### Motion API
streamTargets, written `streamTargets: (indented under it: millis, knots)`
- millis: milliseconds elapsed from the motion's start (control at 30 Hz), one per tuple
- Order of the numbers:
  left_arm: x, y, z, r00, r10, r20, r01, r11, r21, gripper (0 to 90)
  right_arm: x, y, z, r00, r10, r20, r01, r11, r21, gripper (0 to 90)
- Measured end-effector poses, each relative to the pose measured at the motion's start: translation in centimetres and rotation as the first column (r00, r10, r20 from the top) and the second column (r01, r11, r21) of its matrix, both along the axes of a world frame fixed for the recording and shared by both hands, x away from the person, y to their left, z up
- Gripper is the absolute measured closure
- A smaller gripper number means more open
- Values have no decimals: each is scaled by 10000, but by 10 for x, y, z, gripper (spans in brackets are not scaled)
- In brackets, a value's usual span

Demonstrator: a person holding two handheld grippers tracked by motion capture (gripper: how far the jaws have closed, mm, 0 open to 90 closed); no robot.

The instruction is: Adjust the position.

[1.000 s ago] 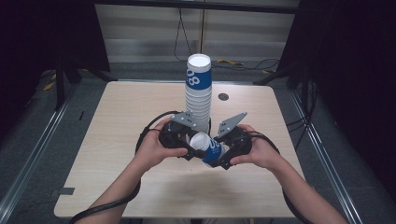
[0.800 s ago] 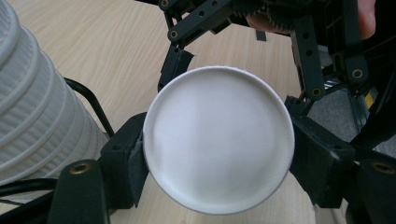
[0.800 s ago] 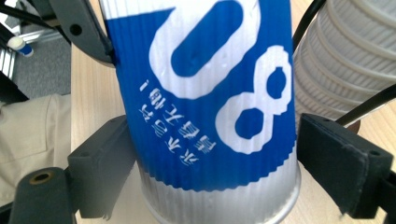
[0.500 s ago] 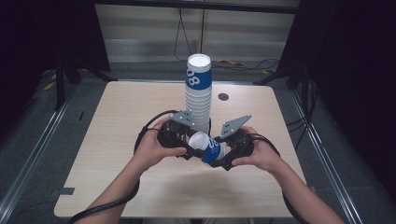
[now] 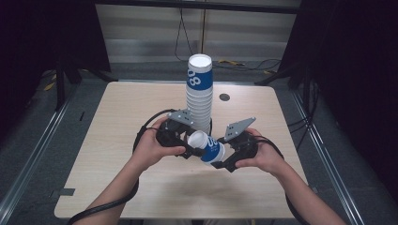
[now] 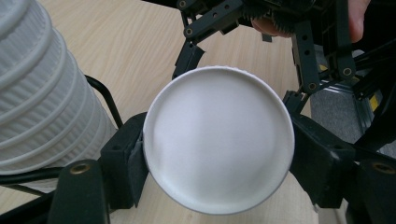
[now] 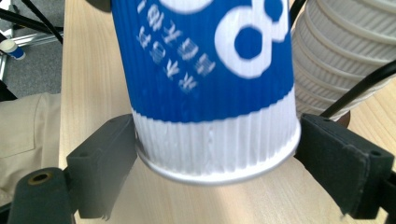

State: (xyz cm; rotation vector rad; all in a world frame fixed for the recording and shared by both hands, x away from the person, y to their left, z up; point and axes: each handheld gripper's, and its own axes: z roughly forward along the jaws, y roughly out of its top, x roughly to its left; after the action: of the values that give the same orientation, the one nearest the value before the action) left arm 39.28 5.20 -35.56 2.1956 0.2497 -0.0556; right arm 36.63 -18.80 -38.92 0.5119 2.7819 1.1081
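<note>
You hold the blue cup [image 5: 209,147] just before the cup stack [image 5: 199,96], left gripper [image 5: 187,145] clamped on its base, right gripper [image 5: 224,161] spread loosely around its rim end; next, I judge, cap it onto the stack.

The stack of cups [image 5: 200,96] is hiding its own base behind the left gripper [image 5: 187,146]; the cup's [image 7: 205,79] blue print is blurring, its top running off-frame.

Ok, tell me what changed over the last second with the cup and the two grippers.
The right gripper has just been opening its jaws around the cup, and its right pad now stands off the cup's wall. The left gripper keeps its grip on the cup. Both hands and the stack of cups stayed put.
</note>
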Motion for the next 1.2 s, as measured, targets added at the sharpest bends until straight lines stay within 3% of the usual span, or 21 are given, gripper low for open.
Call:
streamTargets:
  millis: [300,533,1200]
  knots:
    - [1,6,2,9999,146,28,-146,9999,-21,283,-2,-7,-3,9996,-229,146,225,9992,316,121]
    - [1,7,1,9998,198,-68,-199,9997,-105,283,-5,-11,-10,9986,-451,262,423,9942,992,120]
    - [3,2,-4,9995,76,-292,-79,9999,-69,283,-7,-11,-19,9988,-478,42,472,9947,912,120]
